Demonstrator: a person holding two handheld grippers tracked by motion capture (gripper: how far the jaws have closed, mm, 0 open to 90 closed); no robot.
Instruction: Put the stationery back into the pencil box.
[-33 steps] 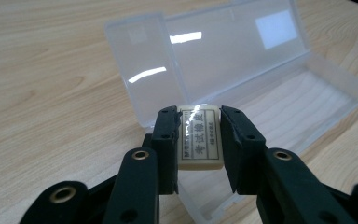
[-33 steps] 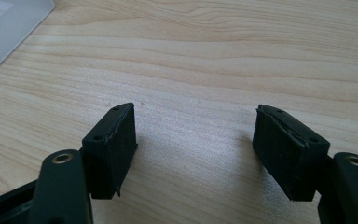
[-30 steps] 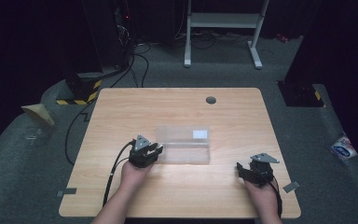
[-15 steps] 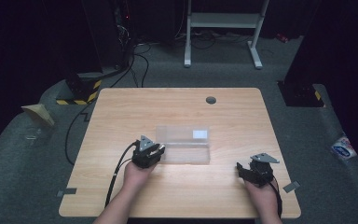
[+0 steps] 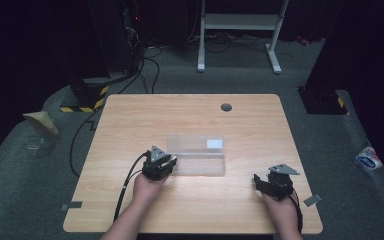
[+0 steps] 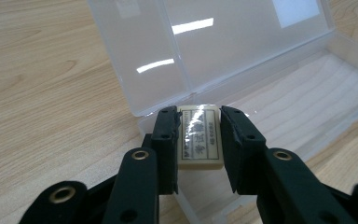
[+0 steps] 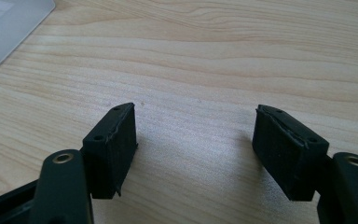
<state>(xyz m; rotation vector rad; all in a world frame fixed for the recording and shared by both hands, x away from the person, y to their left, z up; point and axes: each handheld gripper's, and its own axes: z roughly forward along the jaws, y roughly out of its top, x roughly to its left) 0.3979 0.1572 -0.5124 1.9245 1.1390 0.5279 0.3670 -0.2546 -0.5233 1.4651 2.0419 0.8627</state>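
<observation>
The left tool [image 6: 199, 135] squeezes a small cream eraser [image 6: 199, 140] with printed writing, too blurry to read. The eraser sits at the near corner of the clear plastic box [image 5: 198, 155], whose lid lies open flat. The right tool [image 7: 196, 149] rests wide open on the bare wooden surface [image 5: 130, 125], well apart from the box.

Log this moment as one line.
left gripper shut on eraser | over open clear box | right gripper open, on table
</observation>
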